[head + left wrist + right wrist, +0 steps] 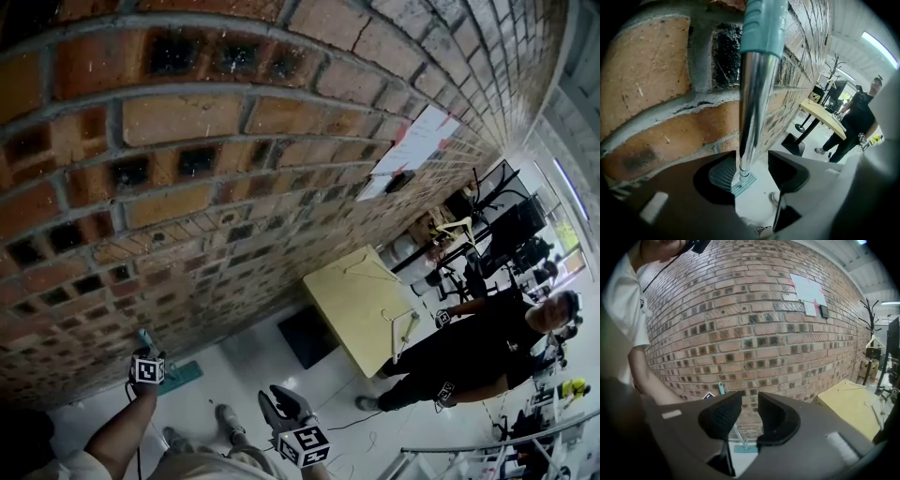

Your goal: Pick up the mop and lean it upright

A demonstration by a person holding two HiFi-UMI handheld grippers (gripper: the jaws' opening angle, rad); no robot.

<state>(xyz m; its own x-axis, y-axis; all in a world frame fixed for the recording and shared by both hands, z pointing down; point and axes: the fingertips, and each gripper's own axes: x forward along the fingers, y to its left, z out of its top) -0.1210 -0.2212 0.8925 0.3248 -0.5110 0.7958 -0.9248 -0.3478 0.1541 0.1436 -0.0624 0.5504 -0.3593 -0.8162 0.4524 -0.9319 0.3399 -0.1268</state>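
Mop (757, 93): leans nearly upright, its upper shaft against the brick wall (656, 93) and its head (740, 183) on the floor (759, 201).
Left gripper (752, 165): jaws spread with the shaft between them; no pad clamps it, though a light brush against one pad cannot be ruled out.
Right gripper (749, 416): jaws parted by a narrow gap, nothing between them, well apart from the mop.
Step in hand: release after leaning; the task looks almost complete.
Technique: draw the left gripper straight back off the shaft without a sideways nudge, since smooth tube may slide along brick.
Shaft: round, polished, mirror-bright metal.
Grip sleeve (761, 28): matte teal plastic.
Head: flat teal rectangle.
Wall: rough red-brown brick, gritty pale mortar.
Floor: pale, glossy.
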